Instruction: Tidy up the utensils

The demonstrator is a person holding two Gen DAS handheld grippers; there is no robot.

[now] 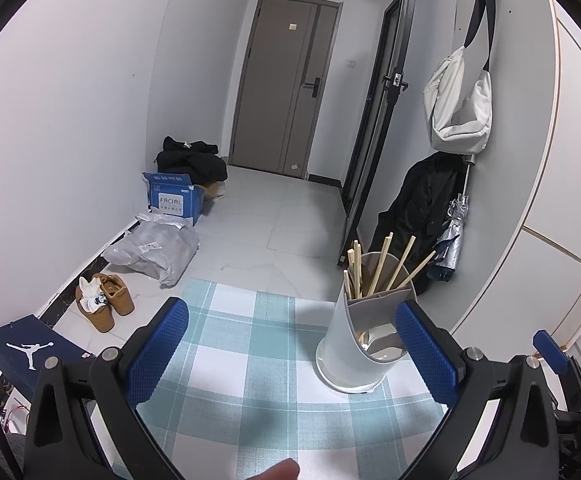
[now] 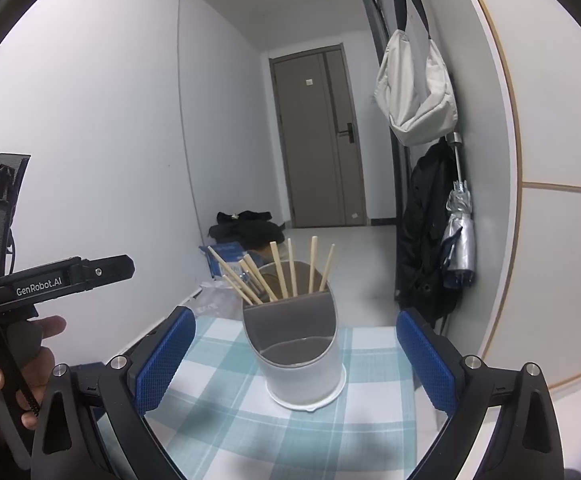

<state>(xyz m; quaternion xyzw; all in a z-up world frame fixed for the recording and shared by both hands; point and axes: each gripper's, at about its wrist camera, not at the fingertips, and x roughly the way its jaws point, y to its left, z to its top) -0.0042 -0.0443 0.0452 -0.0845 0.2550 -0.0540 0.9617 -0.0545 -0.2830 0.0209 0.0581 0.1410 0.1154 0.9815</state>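
A white utensil holder (image 1: pixel 340 350) (image 2: pixel 304 364) with a grey inner divider stands on a green-and-white checked tablecloth (image 1: pixel 250 360) (image 2: pixel 218 420). Several wooden chopsticks (image 1: pixel 378 266) (image 2: pixel 280 270) stand in its rear compartment; the front compartment looks empty in the right wrist view. My left gripper (image 1: pixel 292 346) is open and empty, the holder just inside its right finger. My right gripper (image 2: pixel 296 356) is open and empty, its fingers apart on either side of the holder, without touching it.
The table's far edge drops to a tiled floor with shoes (image 1: pixel 104 300), a grey plastic bag (image 1: pixel 154 250) and a blue box (image 1: pixel 174 200). A white wall with a hanging bag (image 1: pixel 456 108), a coat and an umbrella is close on the right. The left gripper's body (image 2: pixel 56 280) shows at left.
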